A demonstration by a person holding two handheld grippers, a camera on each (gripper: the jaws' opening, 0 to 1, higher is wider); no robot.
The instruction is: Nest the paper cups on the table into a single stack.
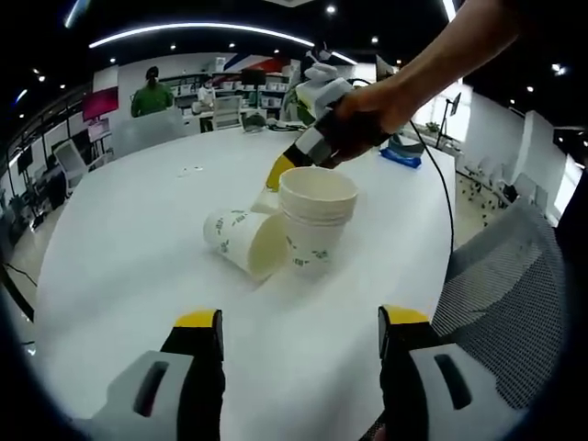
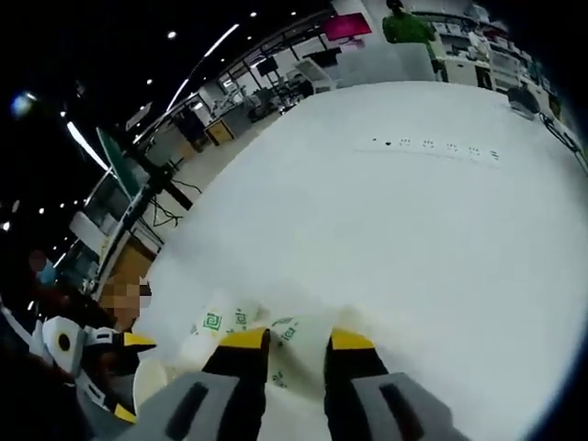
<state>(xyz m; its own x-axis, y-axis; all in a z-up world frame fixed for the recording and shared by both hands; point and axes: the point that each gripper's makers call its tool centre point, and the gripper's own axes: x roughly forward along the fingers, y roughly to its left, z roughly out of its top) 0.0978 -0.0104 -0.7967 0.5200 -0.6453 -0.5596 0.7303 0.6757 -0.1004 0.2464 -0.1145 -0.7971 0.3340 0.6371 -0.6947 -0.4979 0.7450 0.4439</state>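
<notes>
Left gripper view: white round table [image 1: 119, 248] in an open office, left claw [image 1: 300, 333] wide open and empty, right claw [image 2: 298, 354] narrowly parted over the cups [image 1: 317, 216].

left gripper [image 1: 300, 331] jaws apart, right gripper [image 2: 298, 347] narrowed
</notes>
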